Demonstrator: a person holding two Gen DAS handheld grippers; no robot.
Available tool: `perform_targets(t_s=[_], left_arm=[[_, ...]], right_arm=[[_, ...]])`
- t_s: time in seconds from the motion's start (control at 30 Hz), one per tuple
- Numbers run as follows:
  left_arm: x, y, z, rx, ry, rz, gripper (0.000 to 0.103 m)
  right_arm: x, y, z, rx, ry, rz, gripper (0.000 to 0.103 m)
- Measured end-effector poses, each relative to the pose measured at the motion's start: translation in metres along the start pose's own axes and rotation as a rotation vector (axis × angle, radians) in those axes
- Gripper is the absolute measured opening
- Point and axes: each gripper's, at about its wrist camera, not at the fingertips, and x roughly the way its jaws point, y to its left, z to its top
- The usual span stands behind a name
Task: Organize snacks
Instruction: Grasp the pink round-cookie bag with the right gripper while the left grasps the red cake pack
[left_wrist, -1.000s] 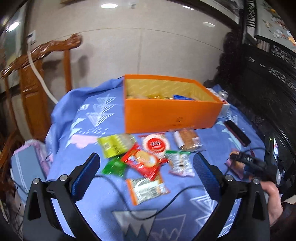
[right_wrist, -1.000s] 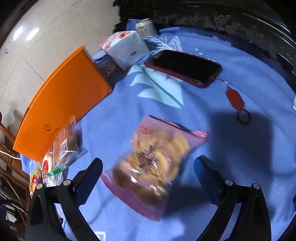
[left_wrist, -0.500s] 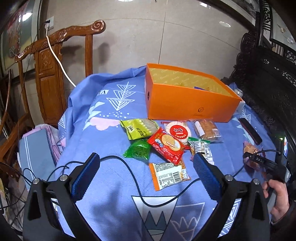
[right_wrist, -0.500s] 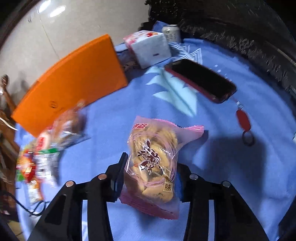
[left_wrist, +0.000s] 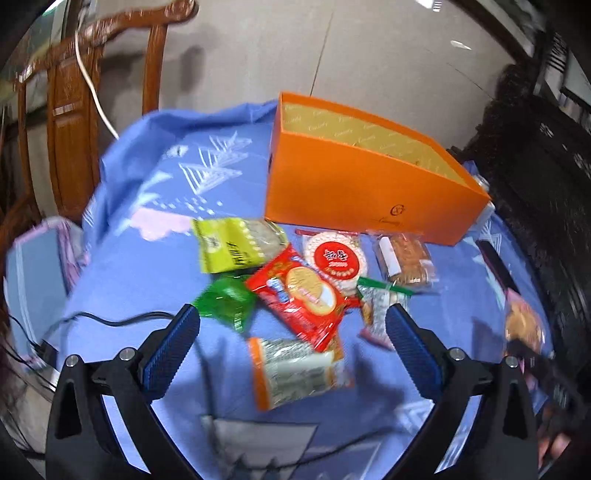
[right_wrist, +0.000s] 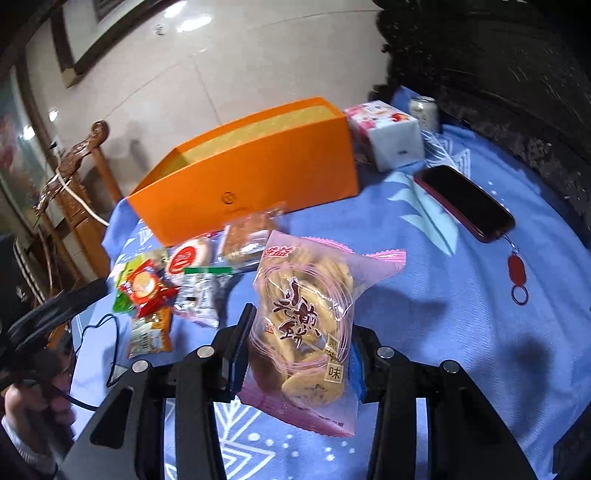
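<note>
Right gripper (right_wrist: 301, 352) pinches the pink cracker bag (right_wrist: 306, 321), lifted off the table; the orange box (right_wrist: 258, 173) lies ahead and left, long side facing. Left gripper (left_wrist: 291, 345) hangs spread over the loose snacks (left_wrist: 306, 291).

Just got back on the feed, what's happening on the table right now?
A person is sorting snacks with a gripper in each hand. The right gripper is shut on a pink bag of crackers, held up off the blue cloth. The left gripper is open, empty, above the pile of small snack packets lying in front of the orange box. A phone lies to the side.
</note>
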Motion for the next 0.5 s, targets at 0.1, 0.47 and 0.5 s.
perform_targets(t_s=[0.1, 0.47, 0.5], left_arm=[[0.023, -0.006, 0.006, -0.065, 0.033, -0.005, 0.099], [0.080, -0.026, 0.003, -0.147, 0.146, 0.119, 0.075], [0.083, -0.028, 0.002, -0.143, 0.147, 0.128, 0.075]], right_arm=[[0.001, 0.000, -0.001, -0.008, 0.005, 0.017, 0.044], [0.009, -0.011, -0.001, -0.031, 0.011, 0.049, 0.044], [0.011, -0.013, -0.001, -0.027, 0.016, 0.055, 0.044]])
